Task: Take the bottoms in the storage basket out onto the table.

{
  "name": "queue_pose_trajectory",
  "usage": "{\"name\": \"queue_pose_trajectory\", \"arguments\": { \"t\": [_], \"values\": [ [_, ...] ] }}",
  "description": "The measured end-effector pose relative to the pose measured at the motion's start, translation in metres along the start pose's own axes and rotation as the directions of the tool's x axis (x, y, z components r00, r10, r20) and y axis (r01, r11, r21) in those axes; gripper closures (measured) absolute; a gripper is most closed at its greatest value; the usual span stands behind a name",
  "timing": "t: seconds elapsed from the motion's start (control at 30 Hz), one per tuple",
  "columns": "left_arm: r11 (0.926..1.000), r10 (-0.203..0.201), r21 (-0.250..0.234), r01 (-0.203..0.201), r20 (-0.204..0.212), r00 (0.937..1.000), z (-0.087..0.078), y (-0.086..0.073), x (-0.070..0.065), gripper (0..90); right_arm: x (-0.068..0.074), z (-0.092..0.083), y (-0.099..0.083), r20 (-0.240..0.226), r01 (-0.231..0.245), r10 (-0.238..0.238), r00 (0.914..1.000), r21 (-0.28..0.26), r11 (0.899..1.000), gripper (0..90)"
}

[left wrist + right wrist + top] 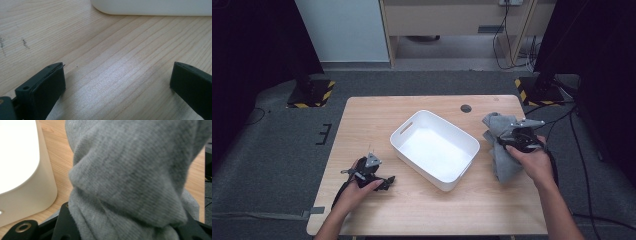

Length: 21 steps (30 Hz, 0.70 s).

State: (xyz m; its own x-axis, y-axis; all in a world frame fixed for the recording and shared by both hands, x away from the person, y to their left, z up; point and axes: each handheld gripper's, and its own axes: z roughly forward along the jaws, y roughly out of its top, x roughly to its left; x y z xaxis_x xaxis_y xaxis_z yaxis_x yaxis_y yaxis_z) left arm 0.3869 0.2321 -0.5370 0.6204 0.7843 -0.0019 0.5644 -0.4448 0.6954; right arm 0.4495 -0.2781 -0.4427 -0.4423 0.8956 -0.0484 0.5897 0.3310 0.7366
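A grey knitted cloth hangs bunched at the right of the wooden table, part of it trailing down onto the tabletop. My right gripper is shut on the grey cloth, which bulges up thickly between the black jaws in the right gripper view. An empty white tub stands at the table's middle, just left of the cloth. My left gripper rests low on the table at the front left. Its jaws stand wide apart over bare wood, nothing between them, with the tub's wall ahead.
A dark round hole marks the table's far edge behind the tub. Cables and black stands with yellow-black bases sit on the grey floor beyond the table. Bare wood lies between the left gripper and the tub.
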Motion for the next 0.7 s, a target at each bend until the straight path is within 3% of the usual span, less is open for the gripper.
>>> {"name": "queue_pose_trajectory", "arguments": {
  "t": [0.57, 0.7],
  "values": [
    [1.0000, -0.001, 0.000, 0.001, -0.001, 1.0000, 0.000, 0.000, 0.000, 0.0, 0.000, 0.030, -0.012, -0.002, -0.023, 0.023, 0.9997, 0.033, 0.999, 50.7],
    [1.0000, -0.001, 0.000, 0.001, -0.001, 1.0000, 0.000, 0.000, 0.000, 0.0, 0.001, 0.039, -0.014, -0.009, -0.050, 0.051, 0.9987, 0.065, 0.997, 41.4]
  ]
}}
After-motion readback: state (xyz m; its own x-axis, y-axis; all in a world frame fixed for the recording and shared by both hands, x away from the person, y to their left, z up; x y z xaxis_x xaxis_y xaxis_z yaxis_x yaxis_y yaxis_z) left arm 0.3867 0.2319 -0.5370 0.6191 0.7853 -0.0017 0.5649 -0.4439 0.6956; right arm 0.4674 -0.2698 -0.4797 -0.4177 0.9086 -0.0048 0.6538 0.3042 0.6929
